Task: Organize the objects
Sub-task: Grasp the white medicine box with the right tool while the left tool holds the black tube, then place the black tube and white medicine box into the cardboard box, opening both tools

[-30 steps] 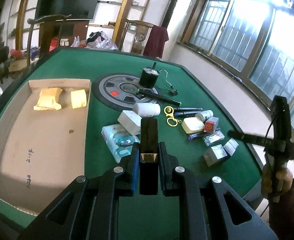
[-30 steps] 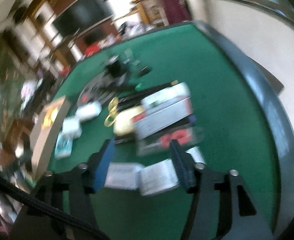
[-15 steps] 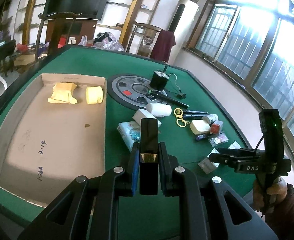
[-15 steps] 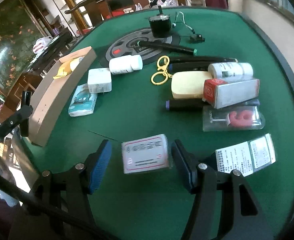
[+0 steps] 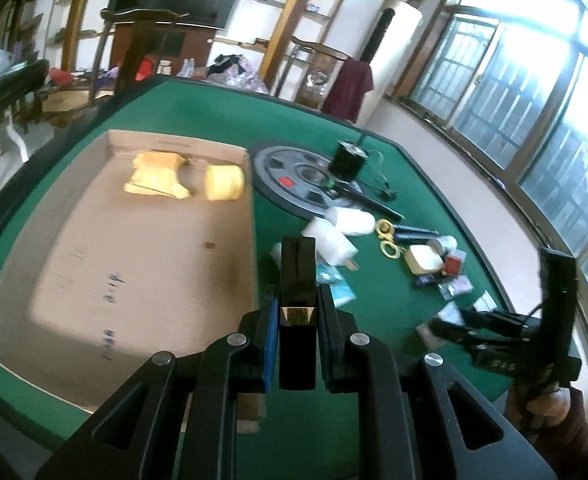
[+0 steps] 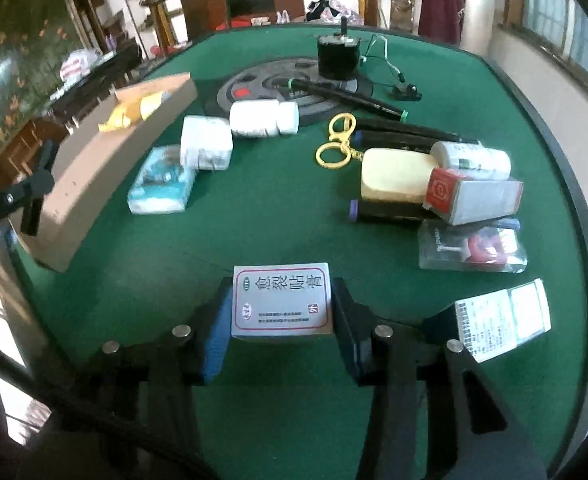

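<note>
My left gripper (image 5: 297, 312) is shut on a tall black box with a gold band (image 5: 297, 280), held above the green table near the right wall of the cardboard tray (image 5: 141, 276). My right gripper (image 6: 281, 312) closes on a white medicine box with red-framed print (image 6: 281, 300) near the table's front edge; the pads look in contact with its sides. The right gripper also shows at the right of the left wrist view (image 5: 446, 326). The tray holds a yellow packet (image 5: 155, 176) and a yellow roll (image 5: 223, 183).
Loose items lie across the table: a white bottle (image 6: 263, 119), a white box (image 6: 205, 148), a tissue pack (image 6: 161, 182), a yellow key ring (image 6: 340, 144), a cream case (image 6: 398, 176), a red-ended carton (image 6: 474, 200), a leaflet box (image 6: 502, 320), a black cylinder (image 6: 338, 58).
My left gripper has carried the black box left, closer to the tray. My right gripper has settled and closed in on the white medicine box.
</note>
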The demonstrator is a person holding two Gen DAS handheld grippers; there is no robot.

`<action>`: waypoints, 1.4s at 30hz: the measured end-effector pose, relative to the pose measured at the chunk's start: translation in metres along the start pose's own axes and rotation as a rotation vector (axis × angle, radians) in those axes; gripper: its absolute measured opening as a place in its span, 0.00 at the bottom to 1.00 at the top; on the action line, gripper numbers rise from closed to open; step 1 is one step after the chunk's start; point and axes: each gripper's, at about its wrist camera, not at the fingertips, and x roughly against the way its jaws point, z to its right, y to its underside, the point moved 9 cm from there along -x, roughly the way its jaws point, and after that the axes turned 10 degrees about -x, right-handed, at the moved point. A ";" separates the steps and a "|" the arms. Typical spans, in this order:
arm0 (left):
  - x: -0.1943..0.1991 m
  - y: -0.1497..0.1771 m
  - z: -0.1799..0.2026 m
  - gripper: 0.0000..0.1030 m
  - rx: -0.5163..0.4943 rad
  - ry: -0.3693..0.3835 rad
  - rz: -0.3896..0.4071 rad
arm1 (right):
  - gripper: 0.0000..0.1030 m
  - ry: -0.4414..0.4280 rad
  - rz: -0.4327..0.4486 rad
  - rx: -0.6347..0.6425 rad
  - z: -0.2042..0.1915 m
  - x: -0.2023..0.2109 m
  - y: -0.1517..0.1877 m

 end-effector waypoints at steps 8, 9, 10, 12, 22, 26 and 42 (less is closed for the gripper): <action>0.000 -0.031 -0.062 0.14 -0.022 -0.153 -0.046 | 0.43 -0.199 0.033 -0.006 -0.063 0.026 -0.053; -0.003 -0.034 -0.069 0.14 -0.028 -0.172 -0.051 | 0.43 -0.241 0.025 -0.005 -0.079 0.024 -0.062; -0.006 -0.038 -0.081 0.14 -0.031 -0.192 -0.064 | 0.43 -0.271 0.015 0.000 -0.094 0.020 -0.067; -0.016 -0.042 -0.097 0.14 -0.023 -0.209 -0.091 | 0.43 -0.318 -0.009 0.025 -0.126 0.006 -0.079; -0.081 -0.062 -0.177 0.14 0.004 -0.288 -0.214 | 0.43 -0.281 -0.118 0.114 -0.224 -0.093 -0.095; -0.097 -0.063 -0.189 0.14 -0.001 -0.287 -0.237 | 0.43 -0.202 -0.118 0.133 -0.227 -0.117 -0.096; -0.088 -0.065 -0.204 0.36 0.131 -0.256 -0.206 | 0.45 -0.078 -0.059 0.145 -0.224 -0.137 -0.108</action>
